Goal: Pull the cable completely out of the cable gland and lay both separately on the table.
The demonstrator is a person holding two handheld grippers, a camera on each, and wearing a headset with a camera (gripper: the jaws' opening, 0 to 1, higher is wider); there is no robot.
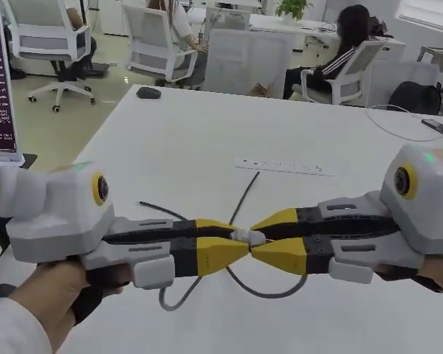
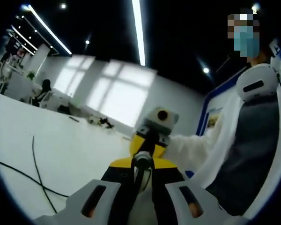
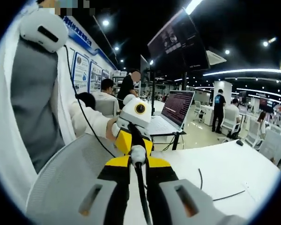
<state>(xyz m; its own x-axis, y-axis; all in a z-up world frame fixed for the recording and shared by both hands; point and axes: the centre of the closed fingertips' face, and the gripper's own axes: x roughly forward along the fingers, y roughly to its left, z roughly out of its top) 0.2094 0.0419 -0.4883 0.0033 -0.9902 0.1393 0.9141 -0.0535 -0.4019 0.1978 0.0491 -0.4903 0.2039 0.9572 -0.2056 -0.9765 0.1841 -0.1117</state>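
Left gripper (image 1: 232, 247), coming in from the left of the head view, has its yellow jaws closed to a point, and they appear to pinch the cable gland (image 1: 247, 237), a small pale fitting held above the table (image 1: 207, 133) at lower centre. In the left gripper view the gland (image 2: 143, 159) sits right at the jaw tips as a round grey collar.

From the right, the right gripper (image 1: 266, 247) meets it nose to nose, jaws also closed. In the right gripper view the dark cable (image 3: 141, 192) runs back between them, with the gland (image 3: 137, 153) just past the tips.

The rest of the cable (image 1: 245, 193) trails loose over the white tabletop, one strand towards upper centre and a loop sagging below the grippers.

The cable looks thin, limp and light. It will probably slide if held loosely, so the best hold is close beside the gland. The gland seems hard, small and smooth, and is best held across its body.
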